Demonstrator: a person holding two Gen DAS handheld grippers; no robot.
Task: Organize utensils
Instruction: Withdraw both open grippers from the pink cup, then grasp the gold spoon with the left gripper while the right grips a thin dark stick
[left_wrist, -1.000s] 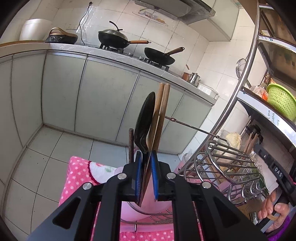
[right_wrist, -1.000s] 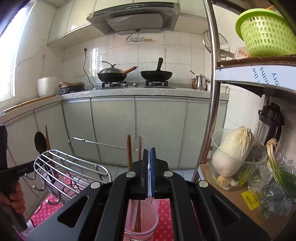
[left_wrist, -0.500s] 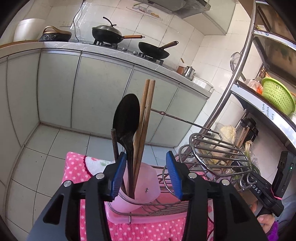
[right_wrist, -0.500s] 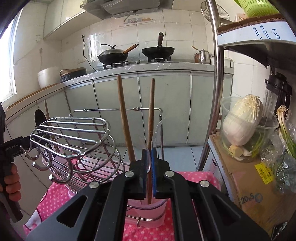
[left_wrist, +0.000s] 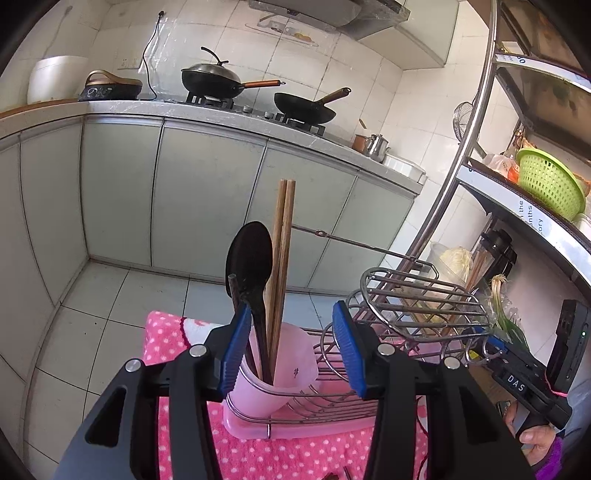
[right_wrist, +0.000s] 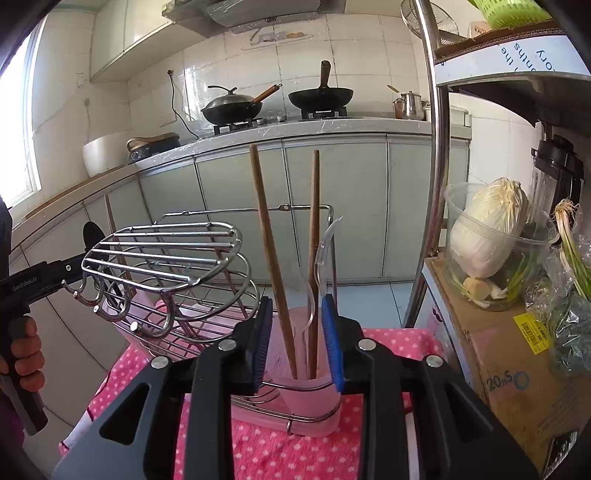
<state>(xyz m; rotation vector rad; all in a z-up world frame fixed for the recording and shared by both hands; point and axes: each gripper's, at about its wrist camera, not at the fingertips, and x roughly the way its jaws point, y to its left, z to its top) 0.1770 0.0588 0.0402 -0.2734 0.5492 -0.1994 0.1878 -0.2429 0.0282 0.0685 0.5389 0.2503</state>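
Cloth (left_wrist: 258, 454), pink with white dots, under rack (right_wrist: 173, 258); kitchen counter (left_wrist: 229, 114) behind.

We note a black spoon (left_wrist: 248, 266) and paired wooden chopsticks (left_wrist: 282, 258) upright in one pink cup (left_wrist: 280, 369); two splayed chopsticks (right_wrist: 273, 258) and a clear spoon (right_wrist: 320, 258) stand in another cup (right_wrist: 310, 391).

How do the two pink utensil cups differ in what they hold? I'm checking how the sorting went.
The pink cup by the left tongs holds a black spoon and a close-set pair of chopsticks. The pink cup by the right tongs holds a clear plastic spoon and two chopsticks splayed apart. Both cups sit in the wire rack, their utensils upright.
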